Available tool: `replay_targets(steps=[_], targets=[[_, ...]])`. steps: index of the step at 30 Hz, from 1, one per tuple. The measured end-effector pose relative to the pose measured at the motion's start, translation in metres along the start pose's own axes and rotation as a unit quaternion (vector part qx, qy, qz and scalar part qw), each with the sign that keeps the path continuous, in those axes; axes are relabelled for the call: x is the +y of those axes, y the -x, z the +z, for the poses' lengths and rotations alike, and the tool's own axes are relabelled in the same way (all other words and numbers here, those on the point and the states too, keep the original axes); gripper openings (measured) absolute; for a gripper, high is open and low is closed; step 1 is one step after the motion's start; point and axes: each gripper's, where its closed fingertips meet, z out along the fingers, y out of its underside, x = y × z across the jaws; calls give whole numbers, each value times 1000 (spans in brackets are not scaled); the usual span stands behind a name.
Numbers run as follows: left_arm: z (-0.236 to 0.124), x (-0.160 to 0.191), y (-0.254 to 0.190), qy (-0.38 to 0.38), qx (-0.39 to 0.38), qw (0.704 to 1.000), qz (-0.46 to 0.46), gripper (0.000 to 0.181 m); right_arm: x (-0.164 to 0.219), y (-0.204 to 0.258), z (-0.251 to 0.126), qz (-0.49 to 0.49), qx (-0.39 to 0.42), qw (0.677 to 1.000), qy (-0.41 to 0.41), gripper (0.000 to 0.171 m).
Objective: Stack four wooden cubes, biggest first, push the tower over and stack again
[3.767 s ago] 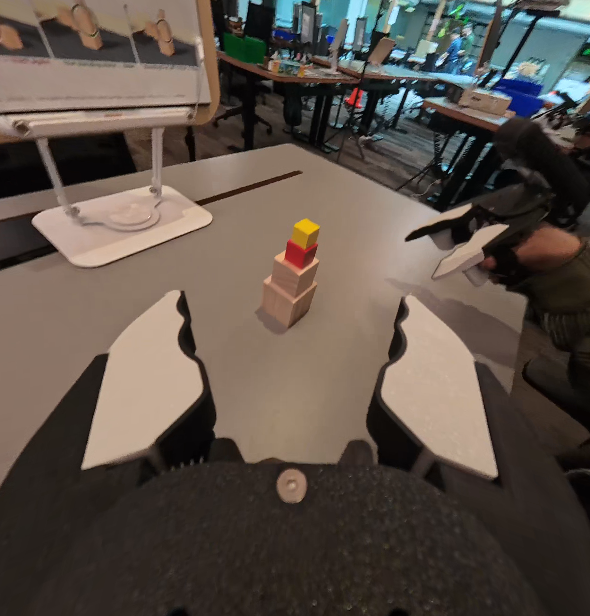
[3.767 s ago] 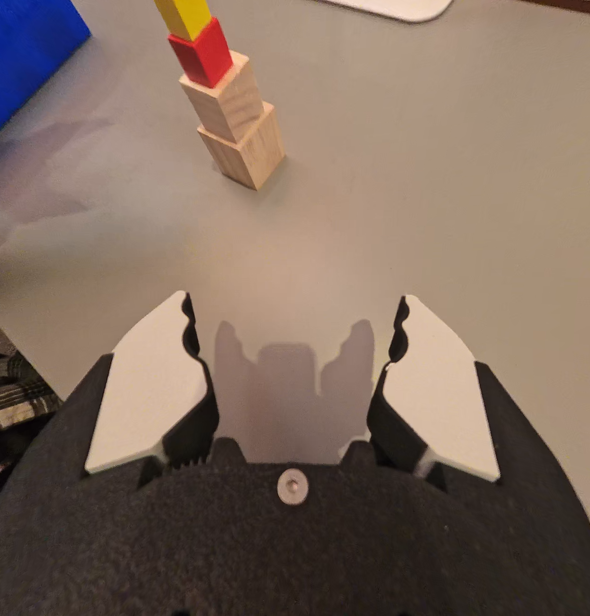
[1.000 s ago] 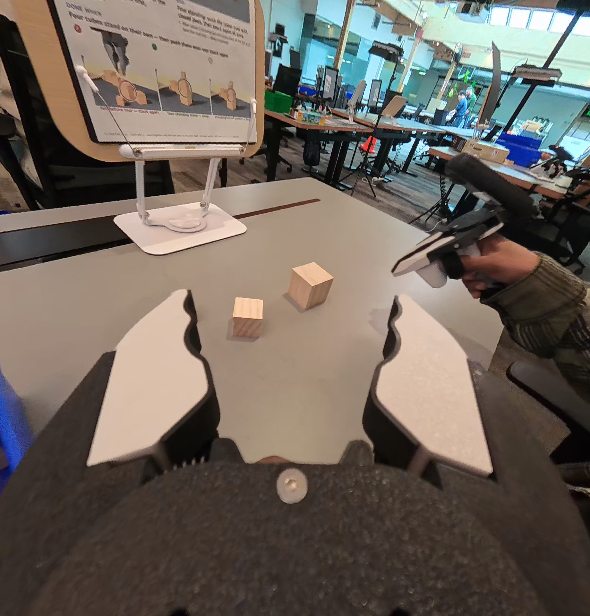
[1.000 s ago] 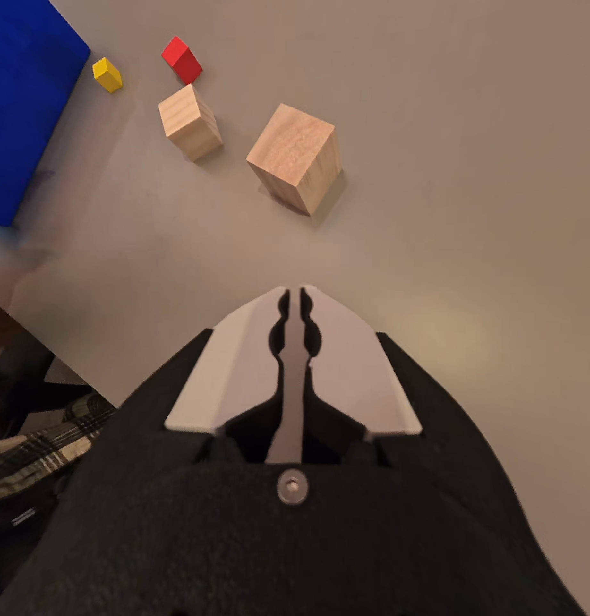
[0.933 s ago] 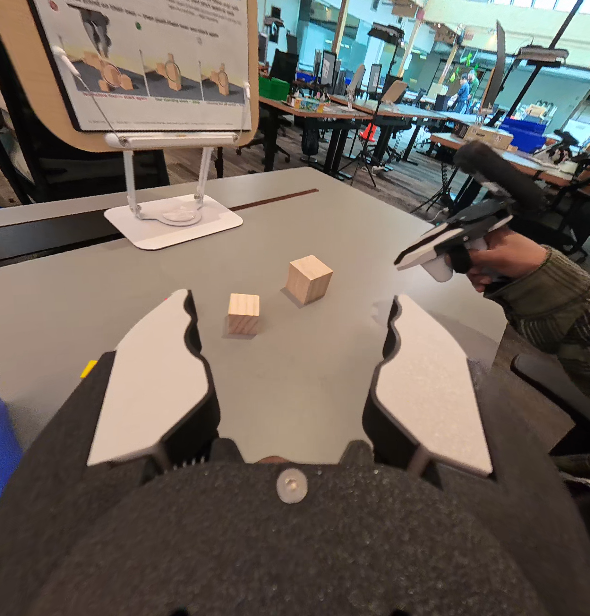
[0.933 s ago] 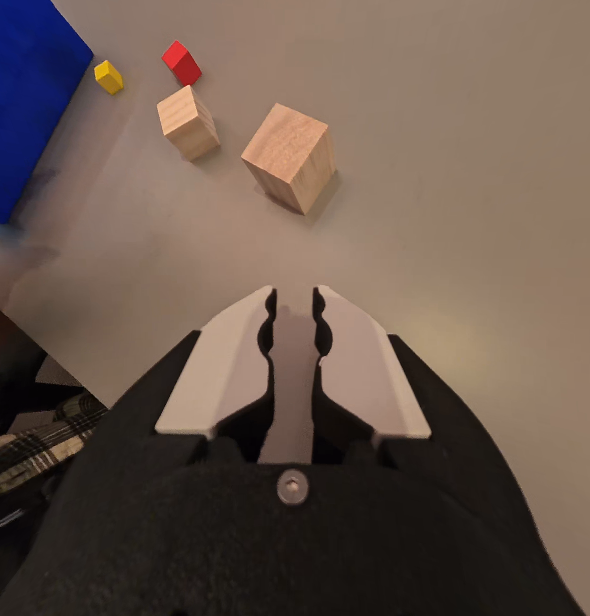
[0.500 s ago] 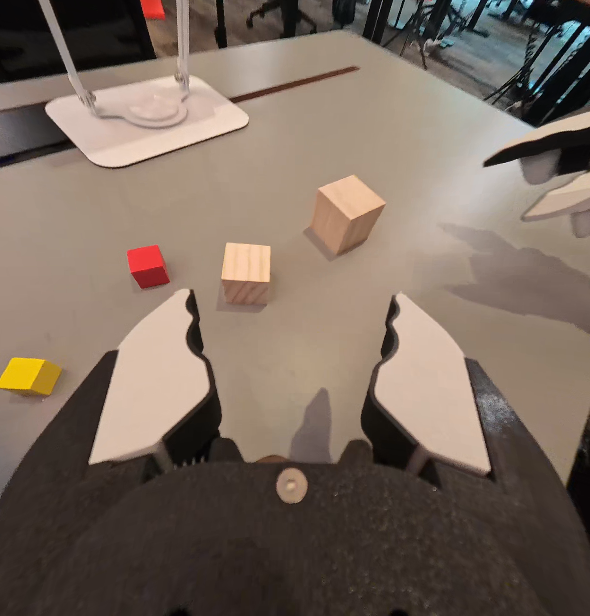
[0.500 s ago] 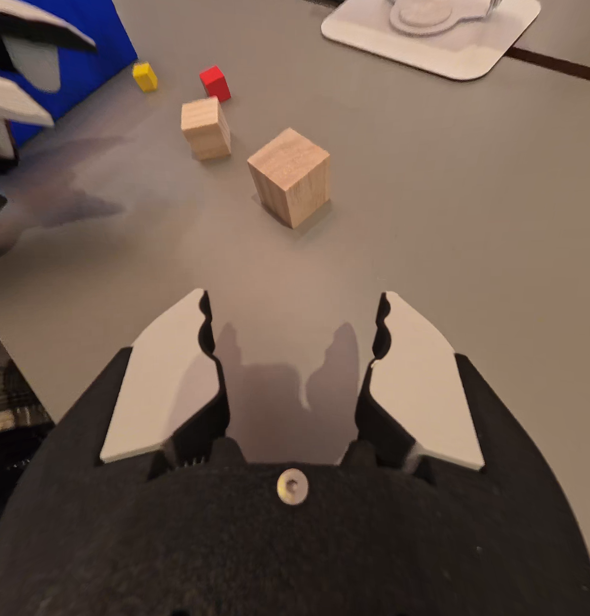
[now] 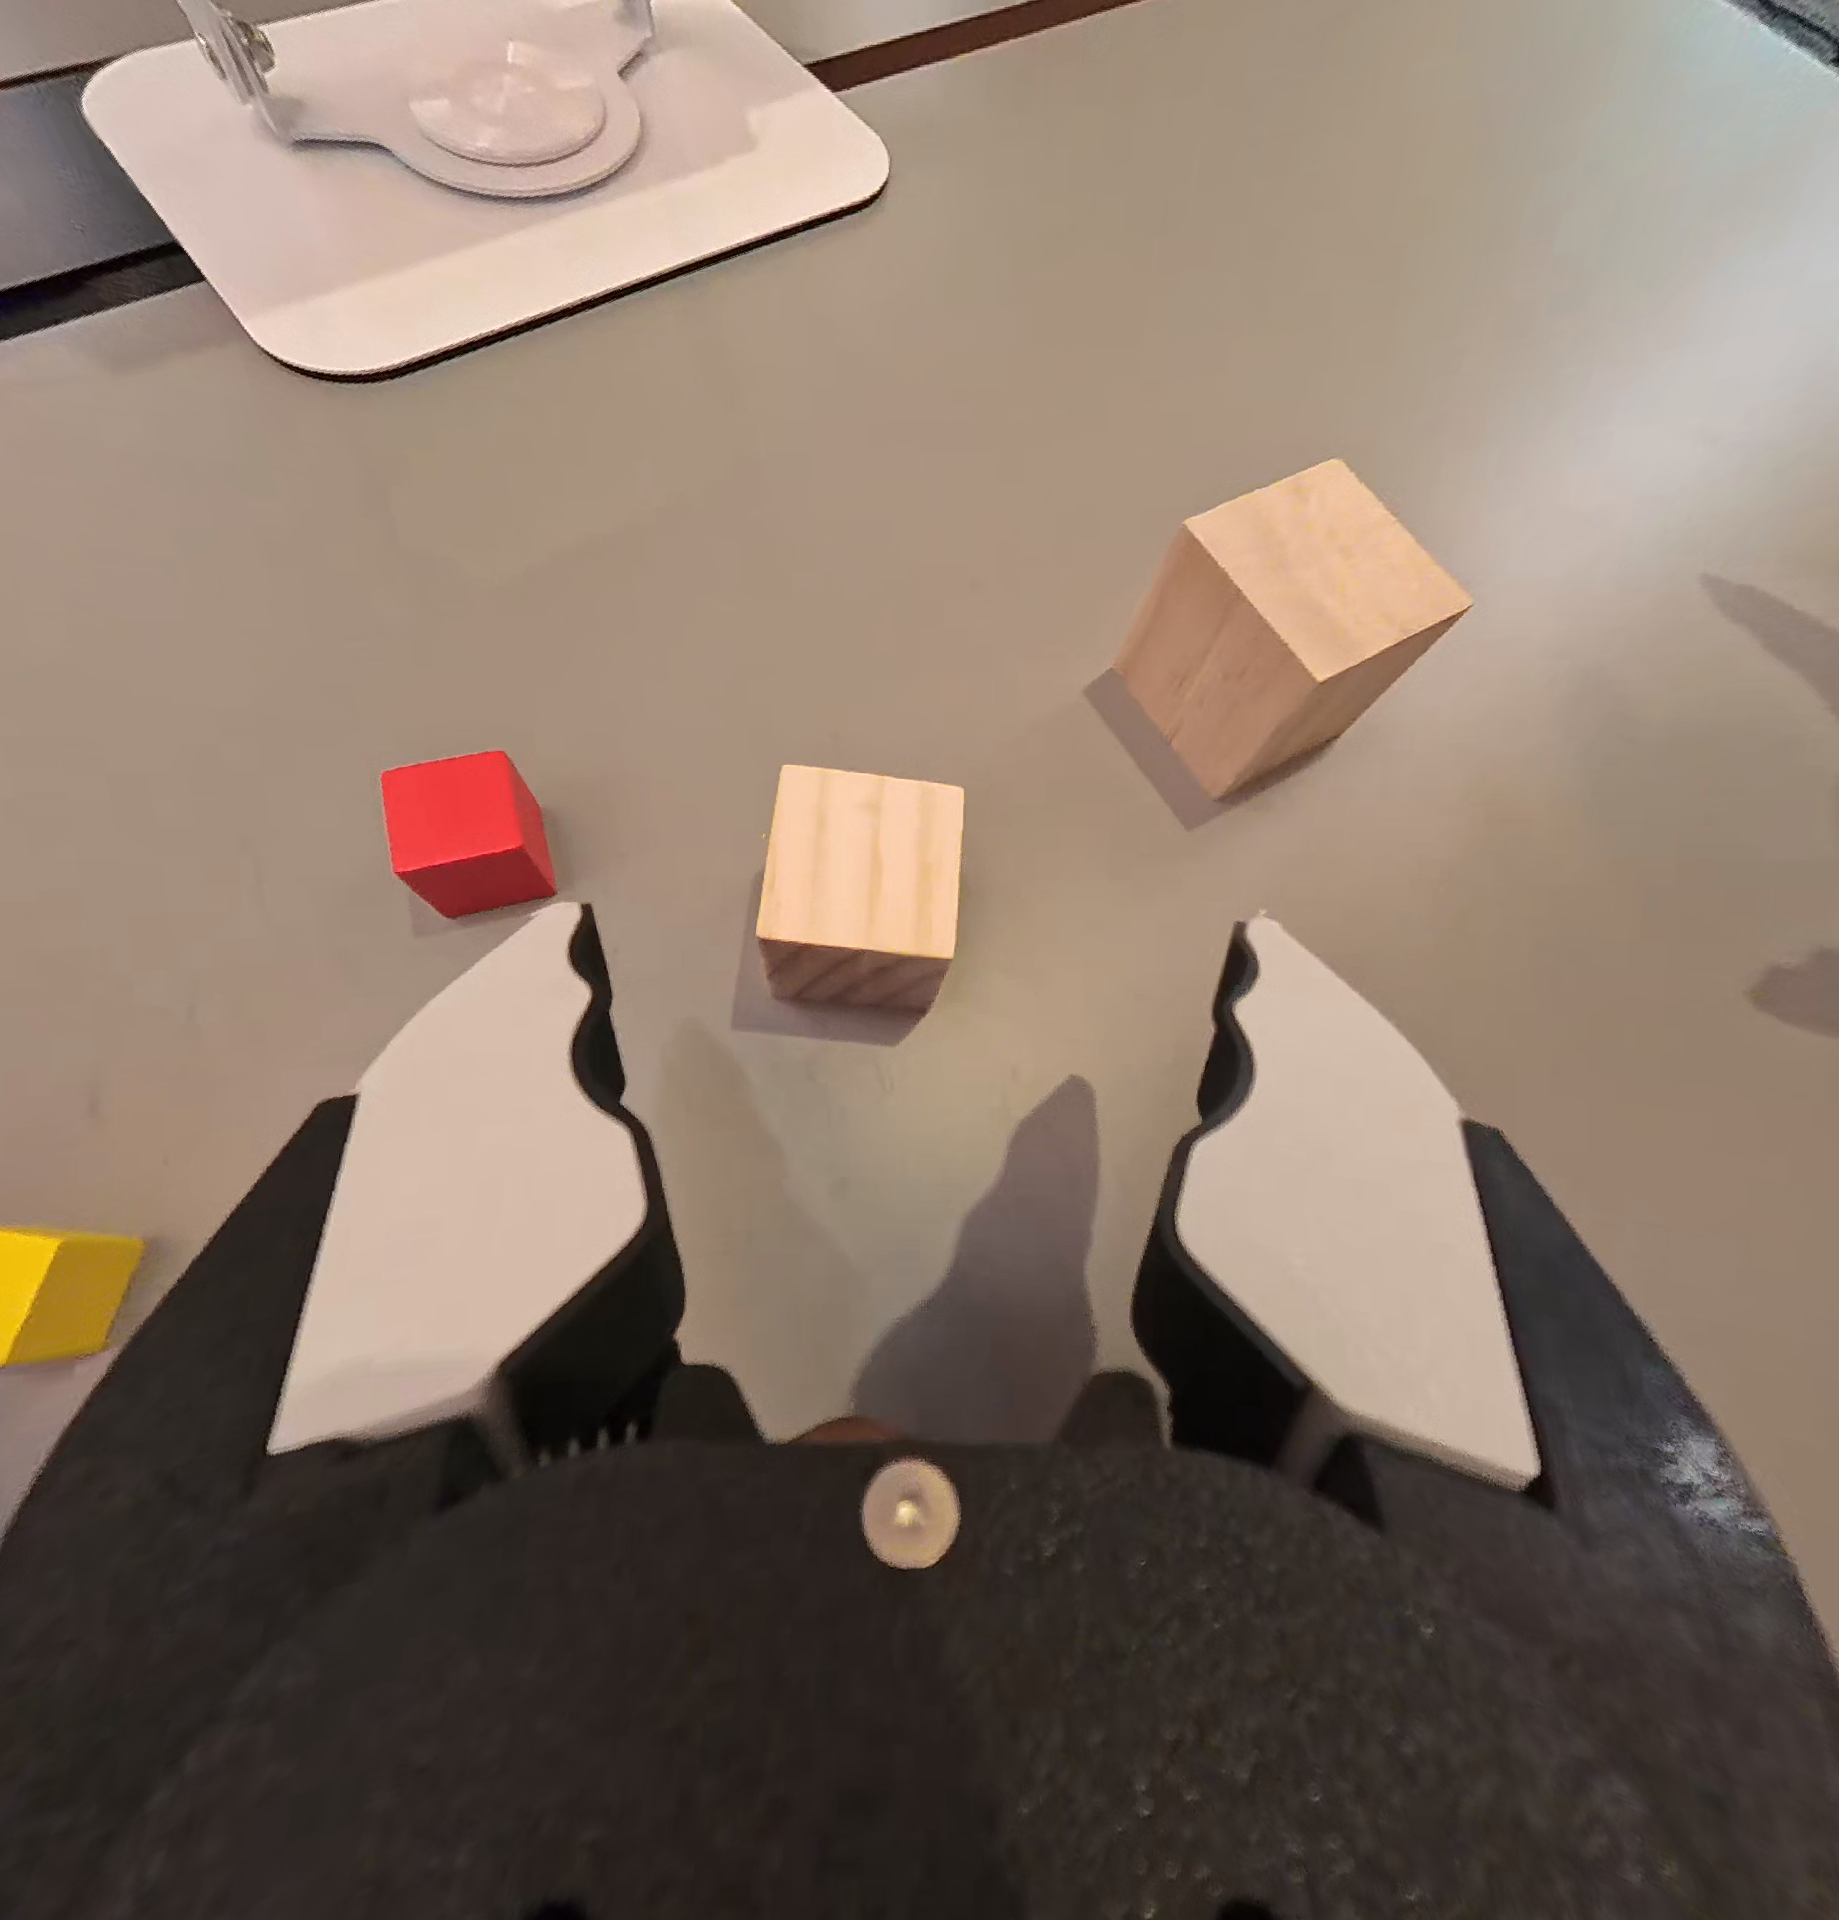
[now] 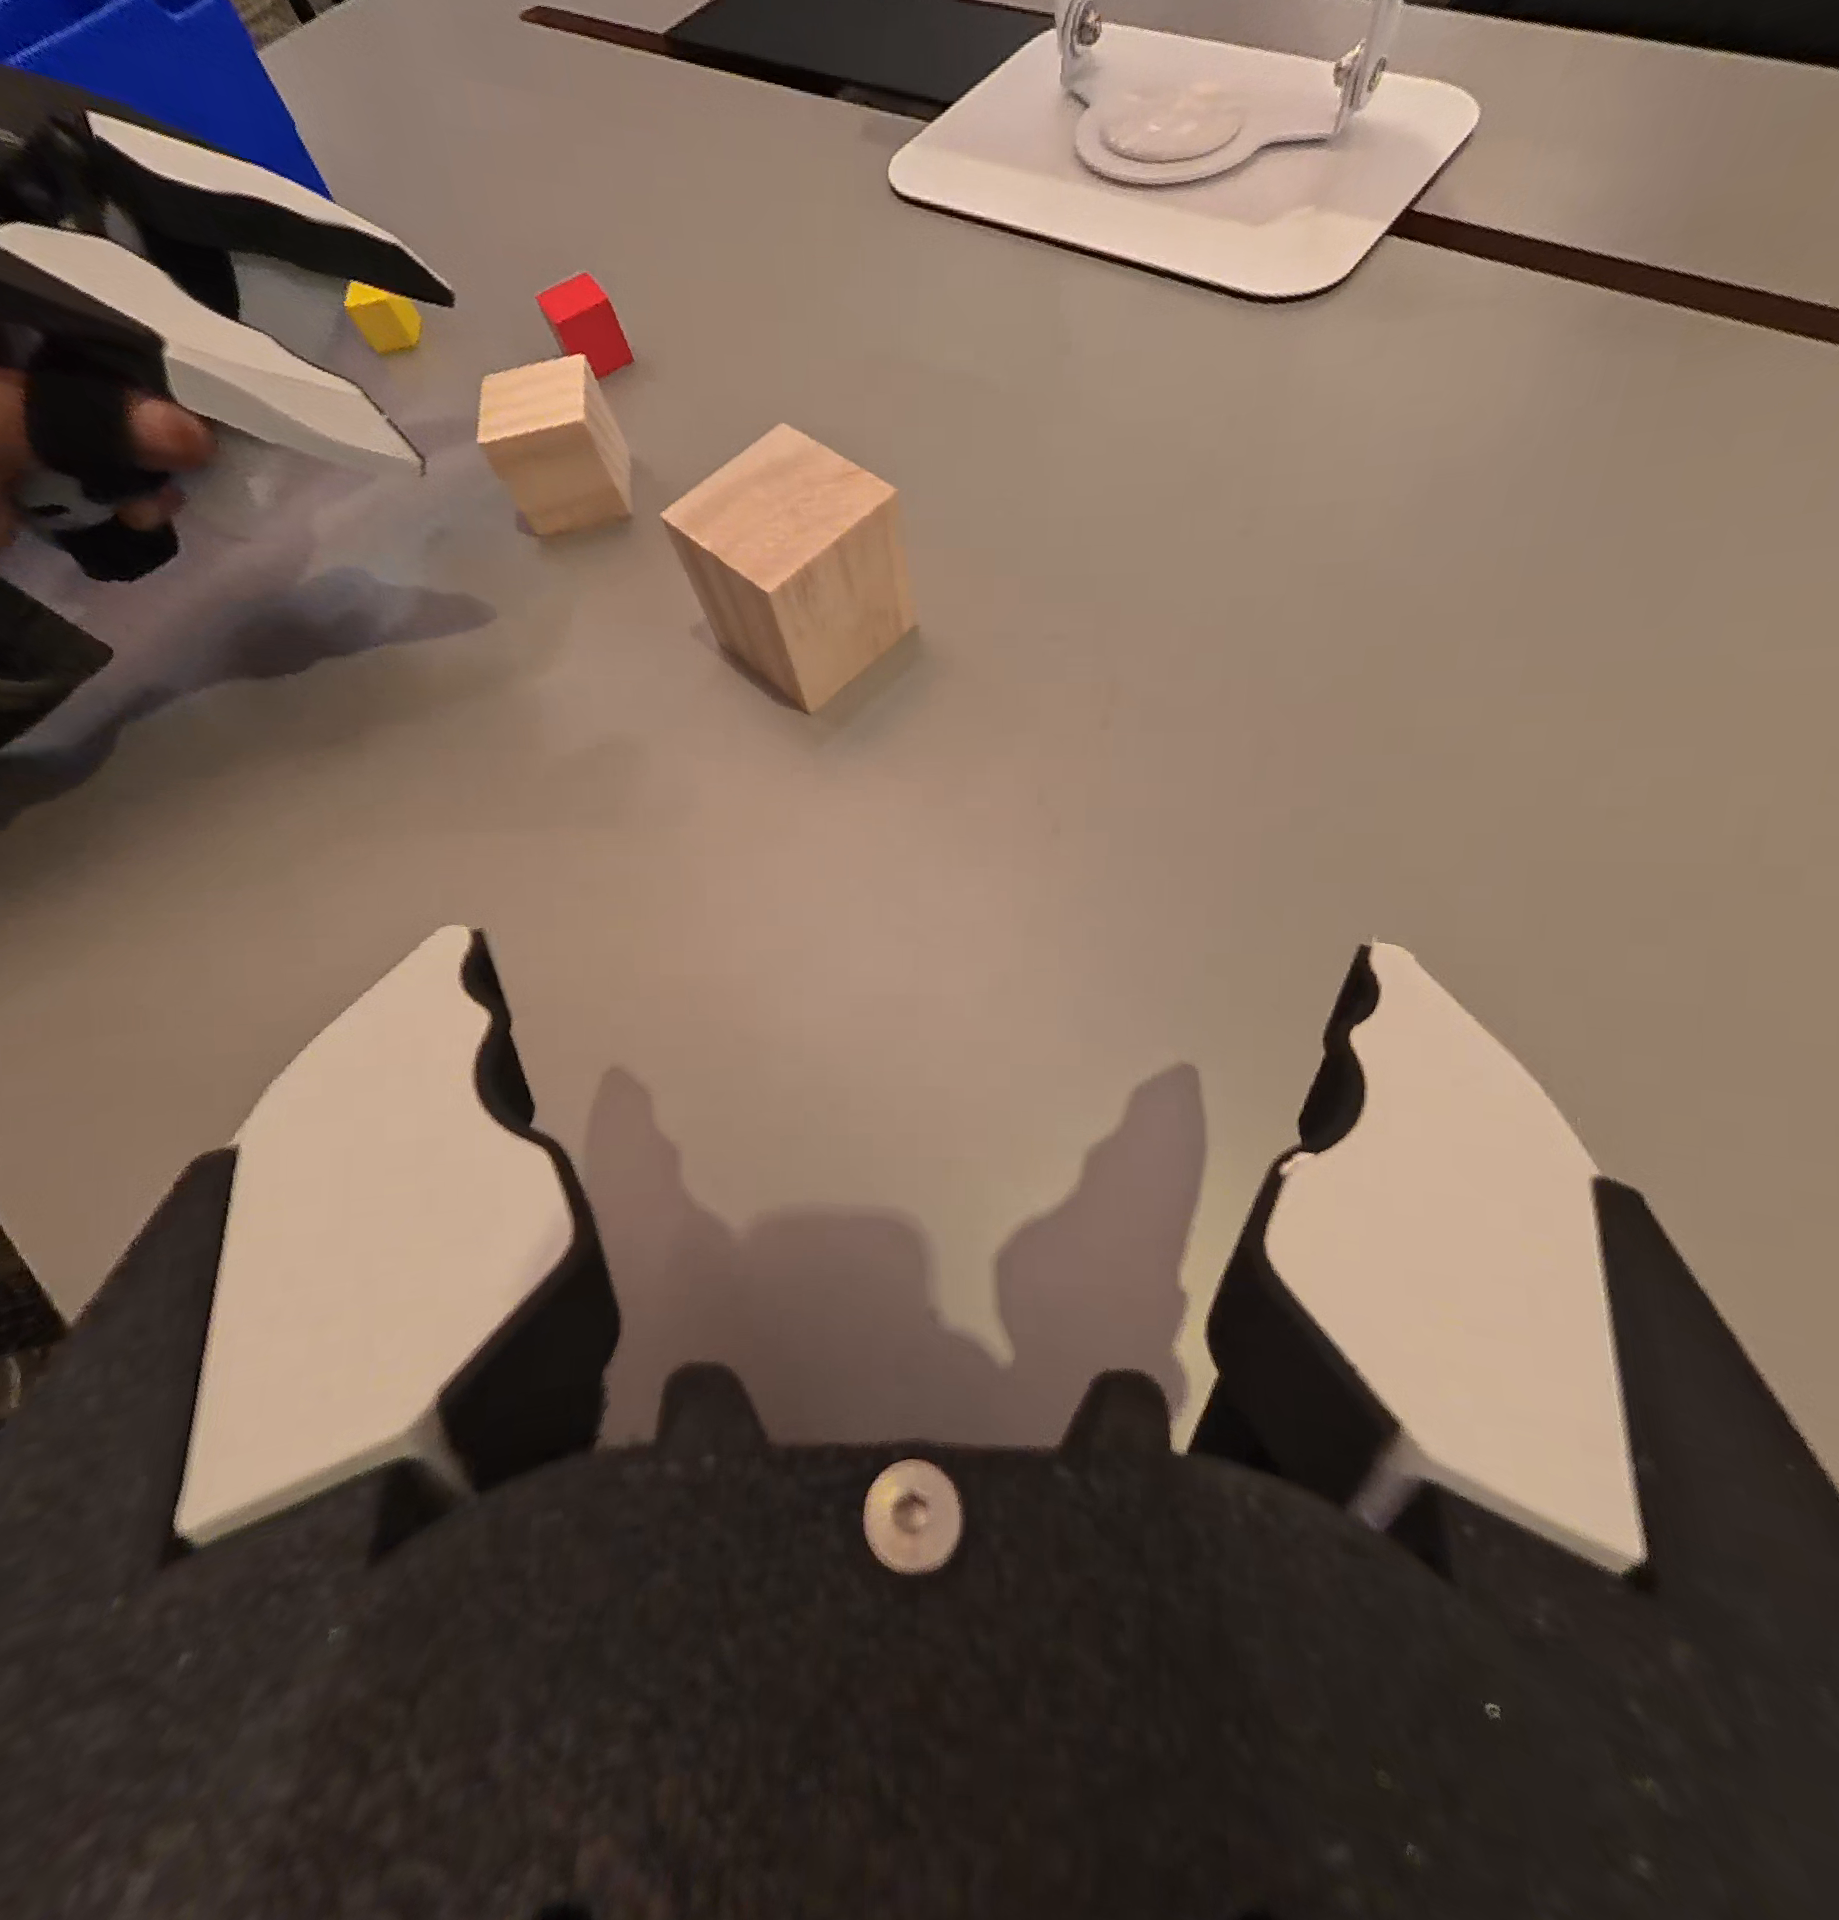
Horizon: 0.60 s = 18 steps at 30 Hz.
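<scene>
Looking across both wrist views: grey matte table (image 9: 998, 436), smooth, with soft claw shadows on it. A dark seam strip (image 10: 1642, 275) crosses the table at the far side. White rounded base plate (image 9: 499, 218) of a stand sits at 11 o'clock in the left view, at 1 o'clock in the right view; its uprights are cut off by the frame top. Blue object (image 10: 156, 73) at 10 o'clock in the right view, only a corner visible (kind not discernible). Little of the room shows beyond the table edge.

Cubes, all resting on the table and apart from one another, none stacked:
- large wooden cube (image 9: 1284, 634), 1 o'clock of left view, turned corner-on.
- medium wooden cube (image 9: 858, 883), 12 o'clock, just ahead of the left claw (image 9: 920, 925).
- red cube (image 9: 466, 831), 11 o'clock, near the left fingertip.
- yellow cube (image 9: 37, 1304), 9 o'clock, cropped by the frame edge.

Left claw: spread wide, holding nothing, above the table. Right claw (image 10: 920, 940): spread wide, empty, large wooden cube at its 12 o'clock, well apart.

Right view also shows the left claw from the side at 10 o'clock, partly hiding the yellow cube; the hand (image 10: 21, 457) gripping it is blurred and cut off.
</scene>
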Motion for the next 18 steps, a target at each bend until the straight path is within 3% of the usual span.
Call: replay_targets(steps=[1,18], targets=[[2,1,1,3,-5,1000,3,110,0,1,-1,0,-3,1000,-1,143],[23,12,7,37,-17,999,5,105,-14,7,-23,-7,-14,999,-32,141]])
